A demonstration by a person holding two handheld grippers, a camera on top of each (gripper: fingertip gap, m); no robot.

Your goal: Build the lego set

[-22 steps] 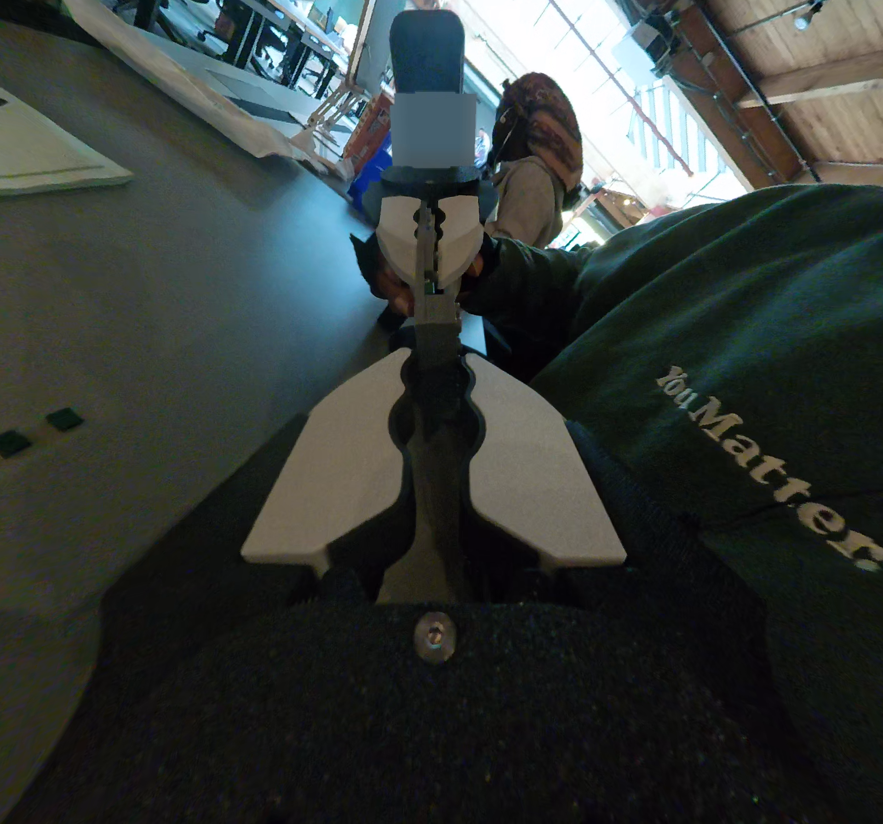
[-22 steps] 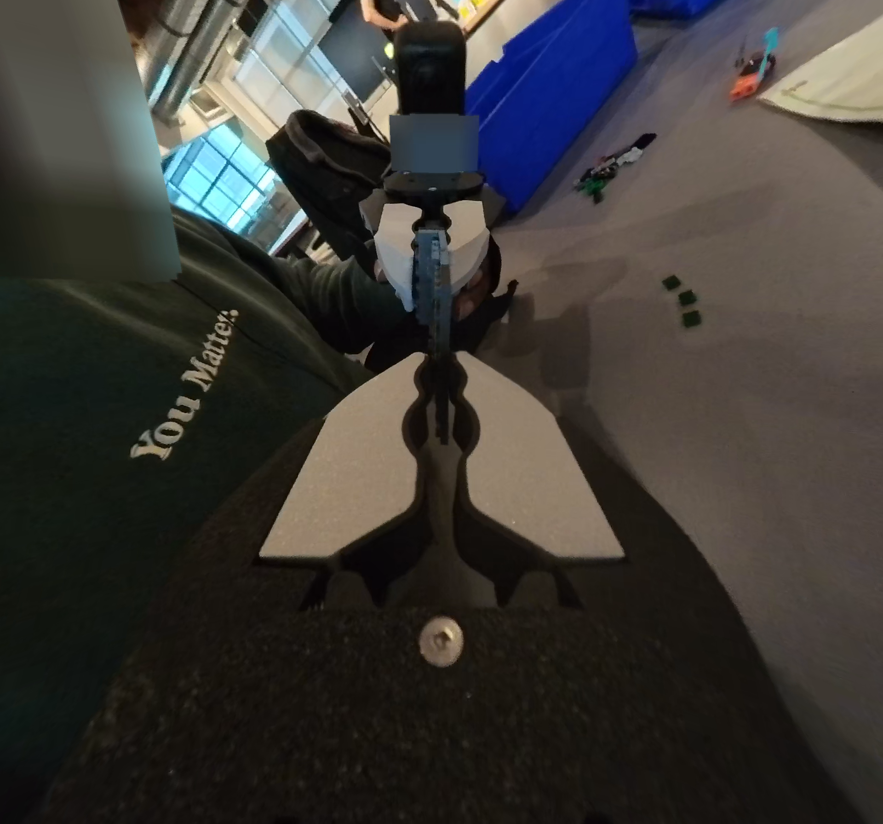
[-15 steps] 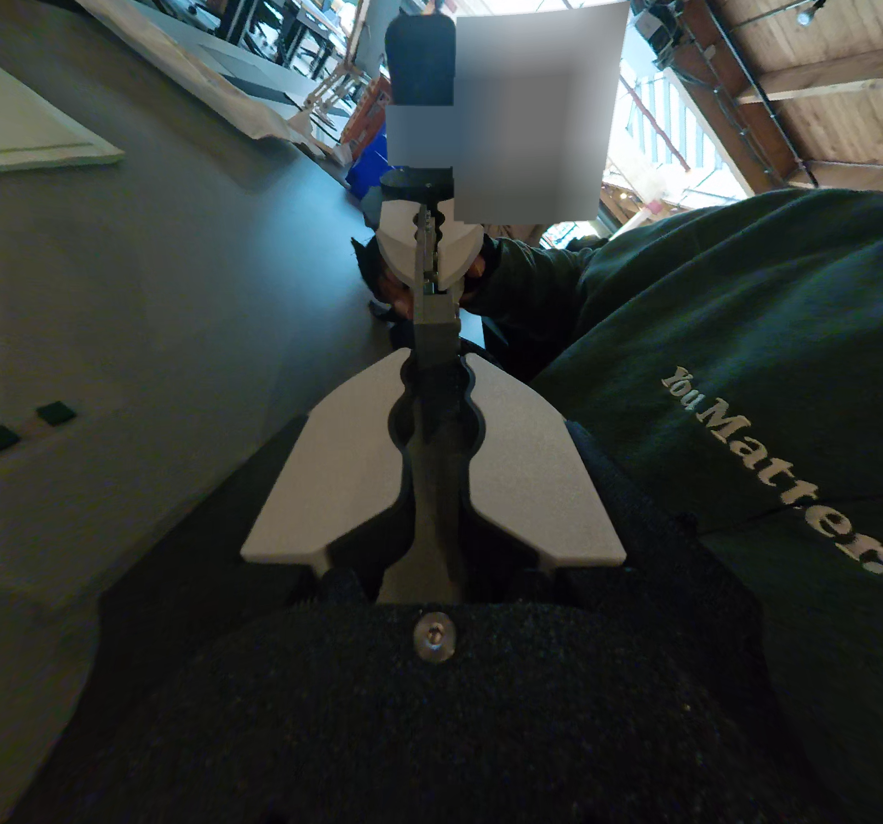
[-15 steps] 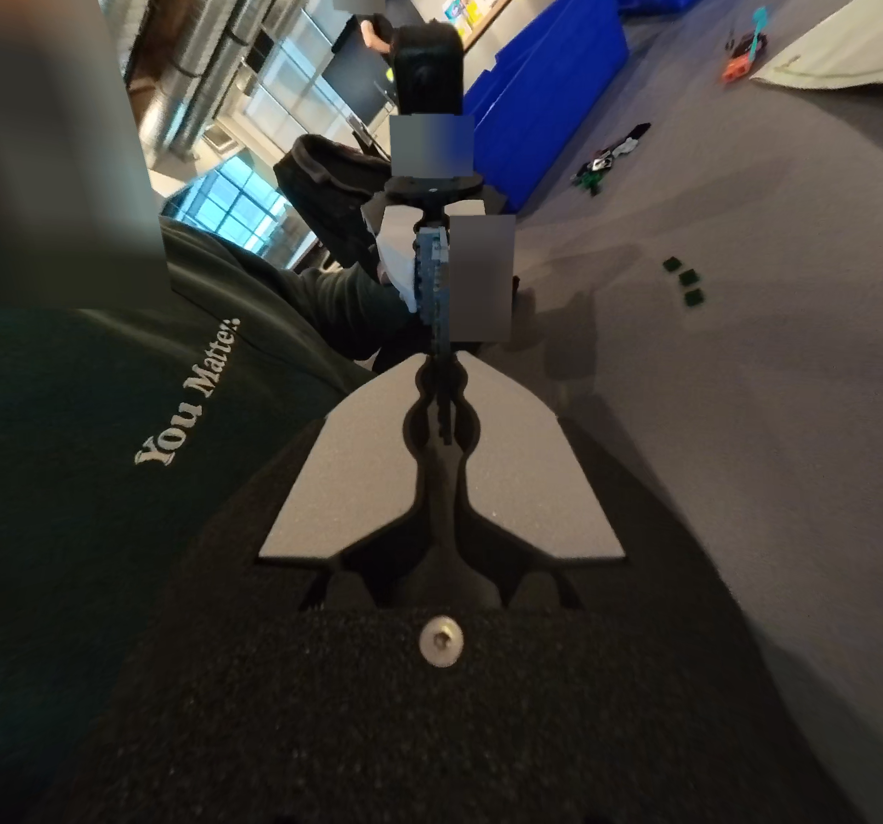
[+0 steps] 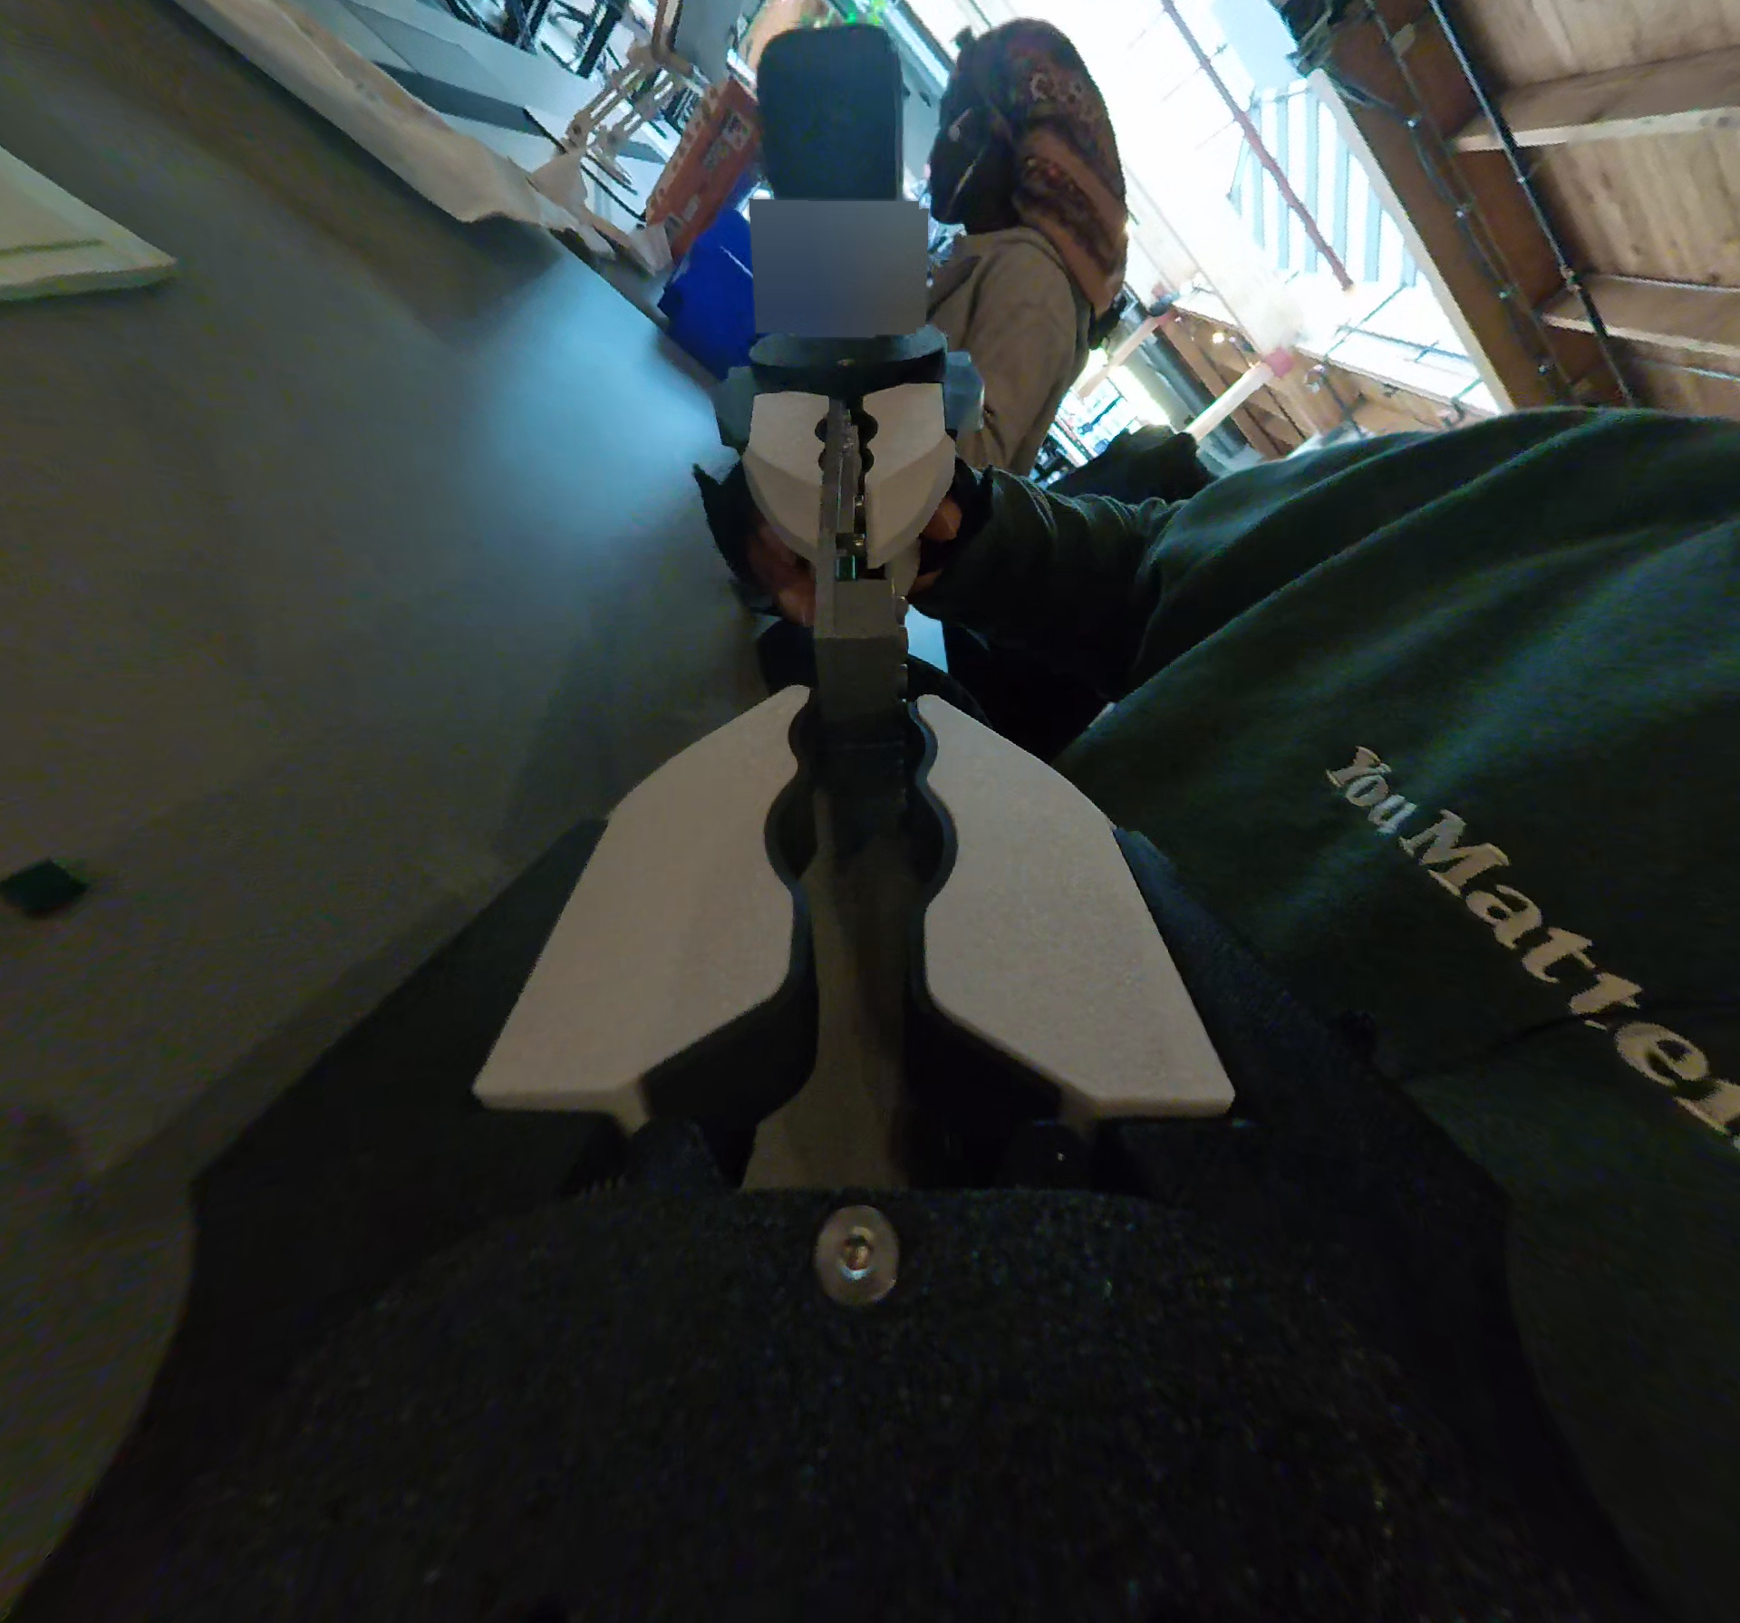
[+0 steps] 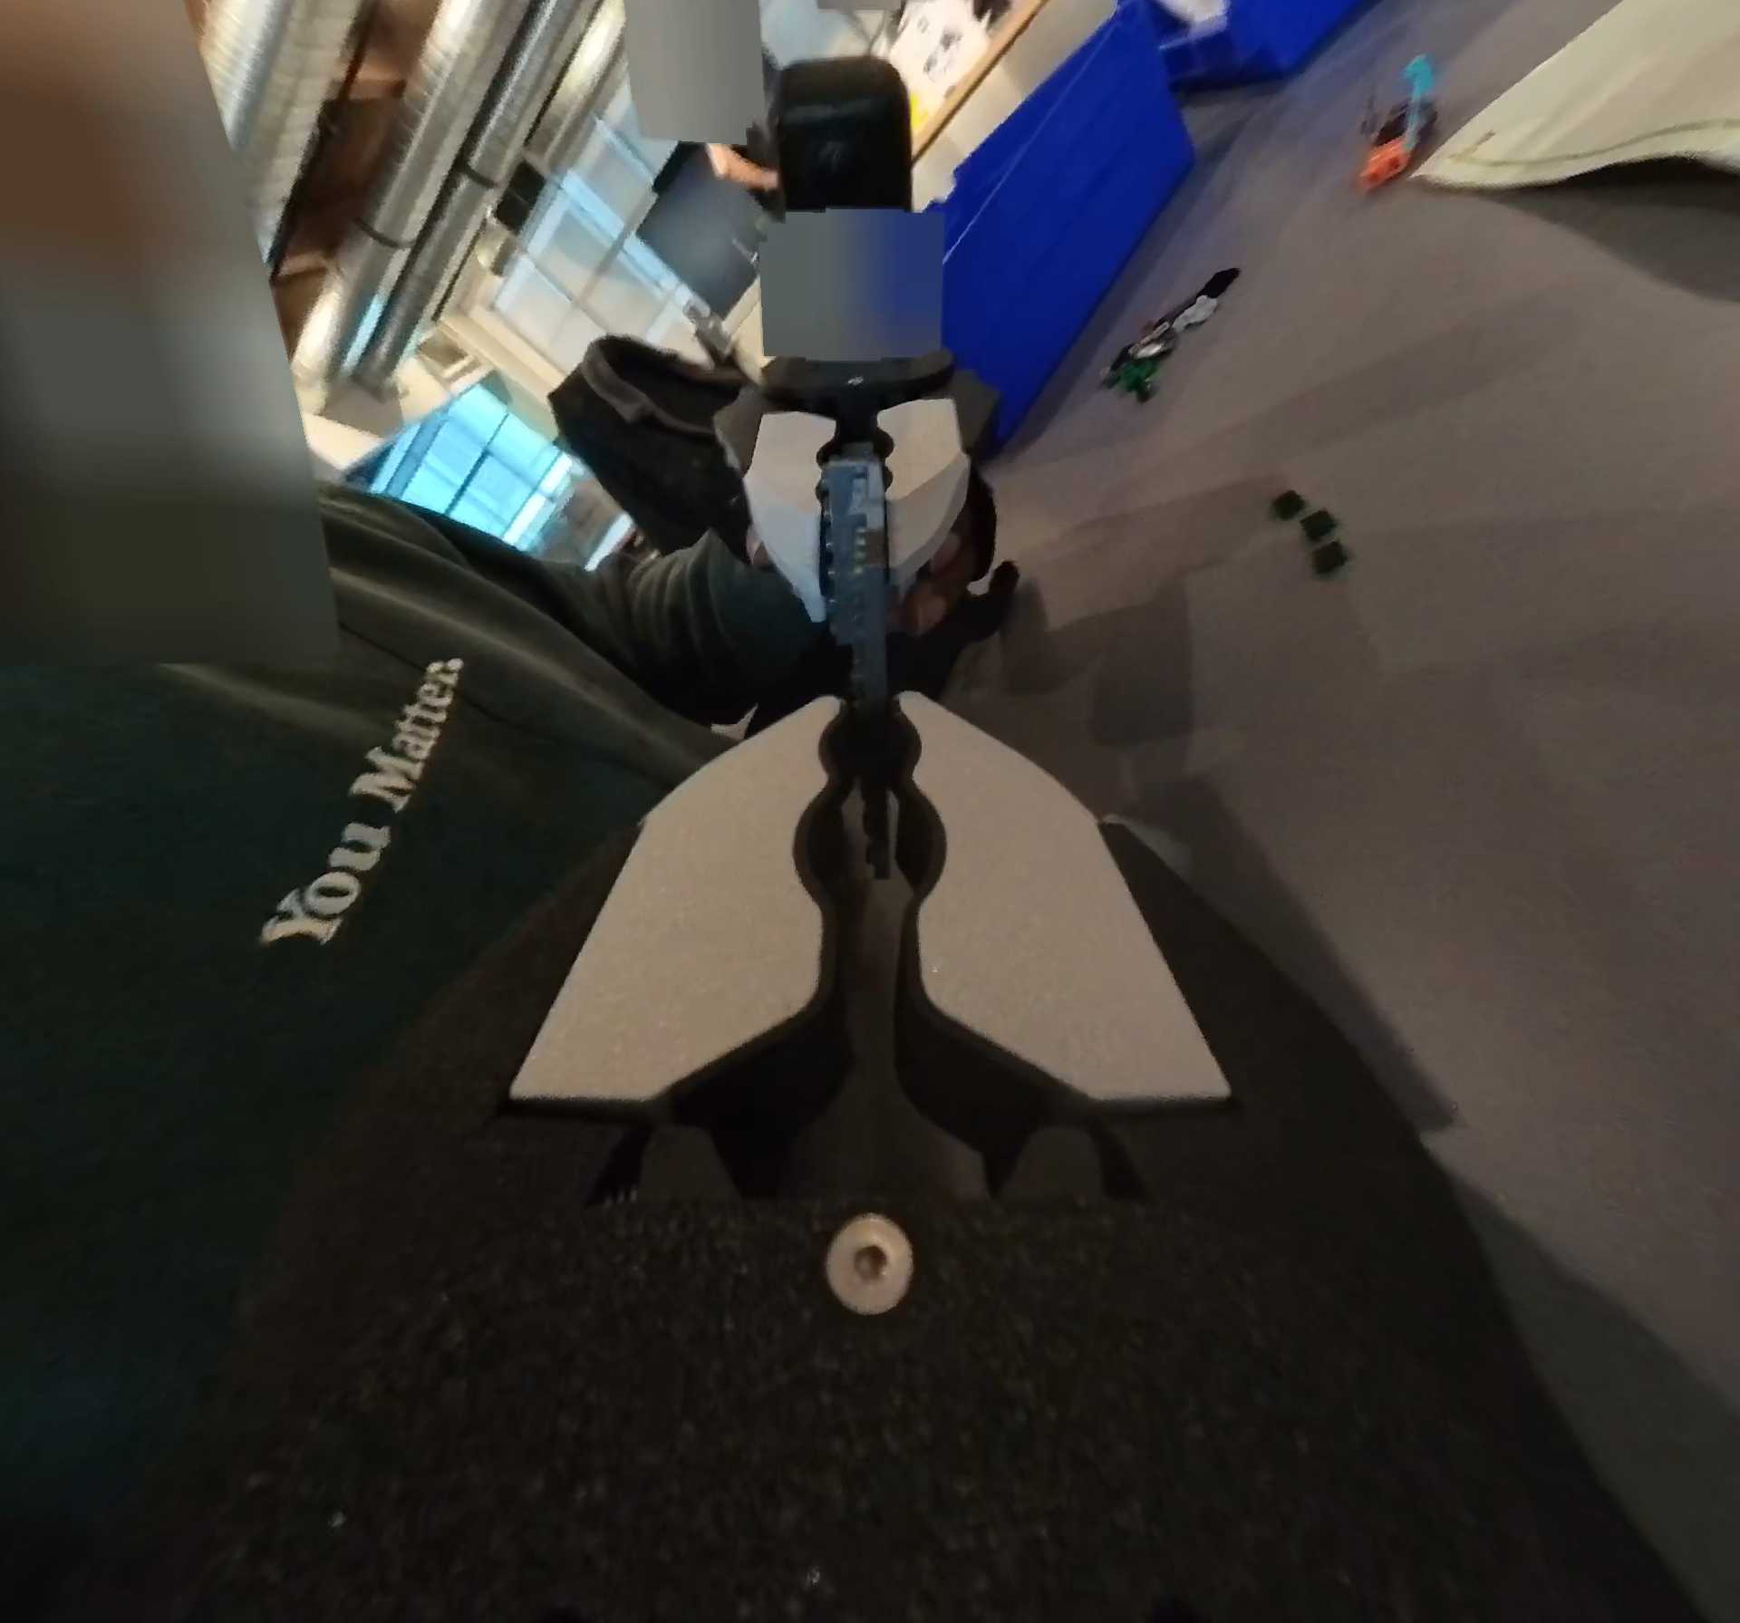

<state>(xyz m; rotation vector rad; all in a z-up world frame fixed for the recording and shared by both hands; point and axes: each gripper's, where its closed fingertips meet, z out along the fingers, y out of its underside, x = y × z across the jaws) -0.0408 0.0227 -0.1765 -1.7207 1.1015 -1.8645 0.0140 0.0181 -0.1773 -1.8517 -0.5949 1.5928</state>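
My two grippers face each other and hold one long flat Lego plate assembly between them, seen edge-on above the grey table. In the left wrist view my left gripper (image 5: 861,702) is shut on its grey near end (image 5: 855,646), and the right gripper (image 5: 847,495) clamps the far end. In the right wrist view my right gripper (image 6: 871,712) is shut on the assembly's blue studded side (image 6: 859,599), and the left gripper (image 6: 852,486) grips the far end. A hand shows behind each far gripper.
Three small dark green pieces (image 6: 1309,528) lie on the table (image 6: 1412,730); one shows in the left view (image 5: 42,886). A loose brick pile (image 6: 1158,344), an orange-teal model (image 6: 1398,128), blue bins (image 6: 1064,194) and paper sheets (image 6: 1601,100) lie farther off. A person (image 5: 1026,279) stands behind. Tip to tip, the grippers are about 7 cm apart.
Both grippers keep their hold on the assembly. The pair has shifted and tilted a little, so the table and green pieces slide sideways in both views.
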